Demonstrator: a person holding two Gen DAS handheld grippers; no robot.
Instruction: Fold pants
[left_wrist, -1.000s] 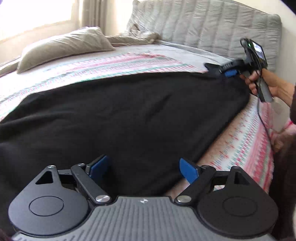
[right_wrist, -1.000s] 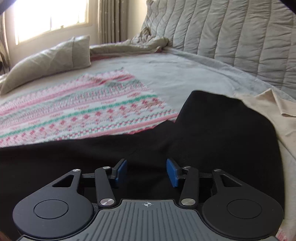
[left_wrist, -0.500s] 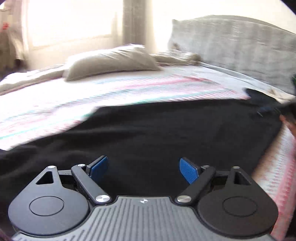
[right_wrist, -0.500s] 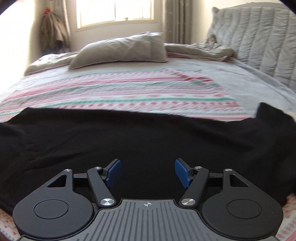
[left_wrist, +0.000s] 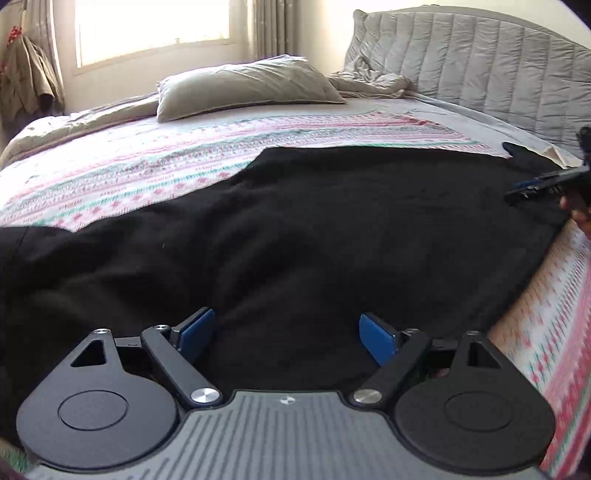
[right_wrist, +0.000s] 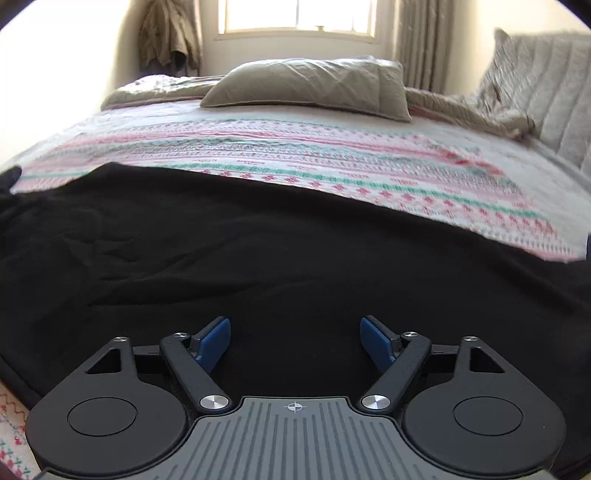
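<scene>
Pants (left_wrist: 332, 229), black, flat on bed (left_wrist: 184, 162)

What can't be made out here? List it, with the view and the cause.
- Black pants: waistband and leg ends cut off by the frame edges in both wrist views; folds lost in the dark cloth.
- Right hand-held gripper: in the left wrist view the frame edge cuts it; its jaws can't be read there.
- Patterned blanket: print blurred in the right wrist view.
- Bed beneath the pants: hidden by them.
</scene>
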